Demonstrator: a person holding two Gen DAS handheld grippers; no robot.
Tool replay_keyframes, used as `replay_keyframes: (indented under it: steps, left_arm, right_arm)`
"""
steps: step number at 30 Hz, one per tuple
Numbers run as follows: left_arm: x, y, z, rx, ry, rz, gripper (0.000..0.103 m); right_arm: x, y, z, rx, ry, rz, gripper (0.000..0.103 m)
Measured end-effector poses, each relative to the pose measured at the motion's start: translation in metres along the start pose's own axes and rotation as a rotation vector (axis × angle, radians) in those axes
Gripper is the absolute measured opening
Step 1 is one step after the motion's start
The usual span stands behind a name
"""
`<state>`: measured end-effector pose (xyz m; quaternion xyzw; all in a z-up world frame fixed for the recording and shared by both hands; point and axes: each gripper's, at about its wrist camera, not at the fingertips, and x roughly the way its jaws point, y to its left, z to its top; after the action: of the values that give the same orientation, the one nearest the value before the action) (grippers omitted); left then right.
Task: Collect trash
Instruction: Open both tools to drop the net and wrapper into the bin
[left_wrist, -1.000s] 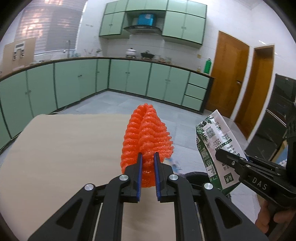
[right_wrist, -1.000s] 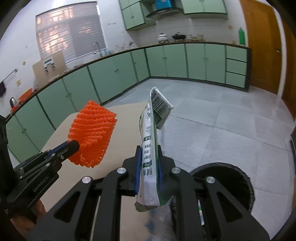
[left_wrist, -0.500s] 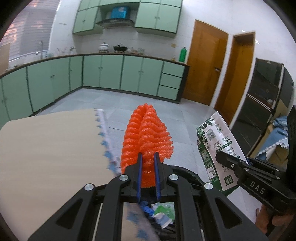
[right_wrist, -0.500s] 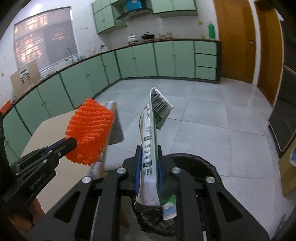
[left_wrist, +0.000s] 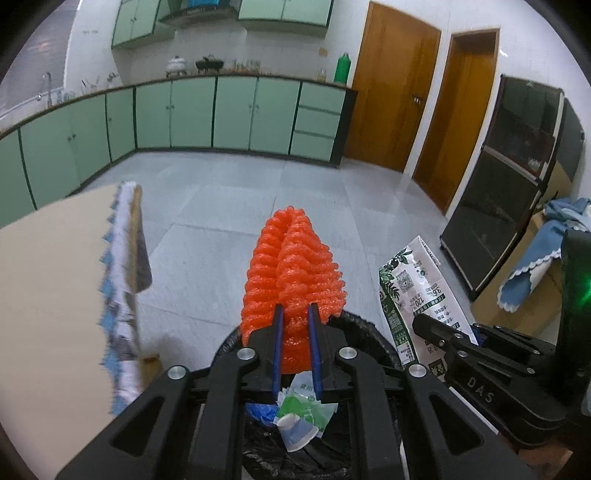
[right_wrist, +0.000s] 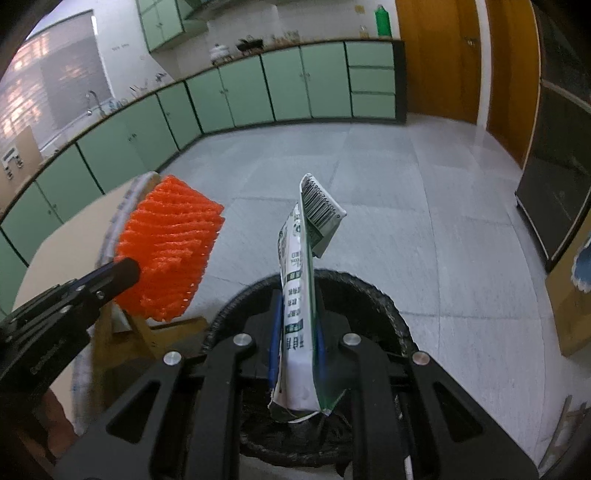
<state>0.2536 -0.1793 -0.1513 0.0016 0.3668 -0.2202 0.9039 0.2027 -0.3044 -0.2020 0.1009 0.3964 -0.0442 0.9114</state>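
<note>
My left gripper (left_wrist: 294, 314) is shut on an orange foam fruit net (left_wrist: 291, 273) and holds it over a black trash bin (left_wrist: 364, 326) on the floor. The net also shows in the right wrist view (right_wrist: 170, 247). My right gripper (right_wrist: 297, 306) is shut on a flattened green and white milk carton (right_wrist: 301, 295) above the same bin (right_wrist: 373, 291). The carton shows at the right of the left wrist view (left_wrist: 413, 291). Inside the bin lie a crumpled green and white wrapper (left_wrist: 306, 406), a paper cup (left_wrist: 297, 432) and something blue.
A wooden table (left_wrist: 44, 295) with a lace-edged cloth (left_wrist: 118, 295) stands left of the bin. Green kitchen cabinets (left_wrist: 221, 110) line the far wall. Two wooden doors (left_wrist: 391, 99) and a dark glass cabinet (left_wrist: 509, 177) are at the right. Grey tiled floor lies ahead.
Both grippers have swung right, off the table, with their loads. They now hang over the bin, and its contents have come into view.
</note>
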Motion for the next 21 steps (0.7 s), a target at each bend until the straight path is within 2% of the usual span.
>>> replay_keyframes:
  steps: [4, 6, 9, 12, 16, 21]
  left_arm:
    - [0.014, -0.004, 0.001, 0.009, 0.031, -0.006, 0.018]
    - [0.015, -0.006, 0.001, 0.014, 0.034, -0.011, 0.035]
    - [0.012, -0.007, 0.002, 0.029, 0.026, -0.013, 0.038]
    - [0.008, -0.004, 0.004, 0.009, 0.015, -0.029, 0.054]
    - [-0.009, 0.003, 0.011, -0.005, -0.024, -0.031, 0.061]
    - [-0.041, 0.015, 0.021, -0.026, -0.093, -0.020, 0.072]
  right_arm:
    - [0.016, -0.010, -0.004, -0.001, 0.015, -0.020, 0.021]
    - [0.017, -0.008, -0.002, -0.006, 0.012, -0.024, 0.031]
    - [0.016, -0.007, 0.000, -0.011, 0.002, -0.034, 0.036]
    - [0.013, -0.015, 0.005, 0.002, -0.010, -0.042, 0.043]
    - [0.000, -0.019, 0.006, 0.020, -0.039, -0.067, 0.065]
    - [-0.026, -0.011, 0.007, 0.013, -0.098, -0.119, 0.087]
